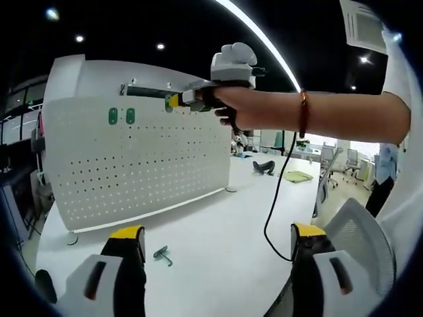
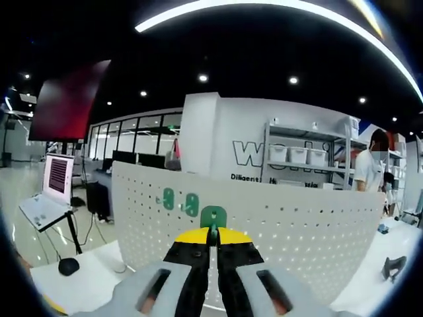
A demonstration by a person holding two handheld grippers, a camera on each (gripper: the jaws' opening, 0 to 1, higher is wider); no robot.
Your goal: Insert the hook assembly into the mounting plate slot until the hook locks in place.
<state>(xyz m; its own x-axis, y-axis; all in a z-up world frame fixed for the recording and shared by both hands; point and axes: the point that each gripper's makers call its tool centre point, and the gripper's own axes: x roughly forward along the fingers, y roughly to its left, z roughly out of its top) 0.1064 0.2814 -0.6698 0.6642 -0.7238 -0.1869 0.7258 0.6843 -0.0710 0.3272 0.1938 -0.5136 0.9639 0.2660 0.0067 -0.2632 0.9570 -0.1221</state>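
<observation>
A white perforated mounting plate (image 1: pixel 139 165) (image 2: pixel 284 221) stands upright on the white table (image 1: pixel 218 224). Two green hooks (image 1: pixel 121 116) (image 2: pixel 180 201) sit side by side in its upper rows. My right gripper (image 2: pixel 211 236) is shut on a third green hook (image 2: pixel 213 216), held up against the plate just right of those two. In the left gripper view a hand holds that right gripper (image 1: pixel 174 100) at the plate's upper edge. My left gripper (image 1: pixel 217 232) hangs open and low over the table, with nothing between its jaws. Another green hook (image 1: pixel 162 253) lies loose on the table near its left jaw.
A black cable (image 1: pixel 277 198) hangs from the right gripper down to the table. A small black object (image 1: pixel 264 166) (image 2: pixel 394 265) lies further back. An office chair (image 1: pixel 360 231) stands at the table's right. A laptop on a stand (image 2: pixel 47 195) and a mouse (image 2: pixel 68 266) are left of the plate. A person (image 2: pixel 370 173) stands by the shelves.
</observation>
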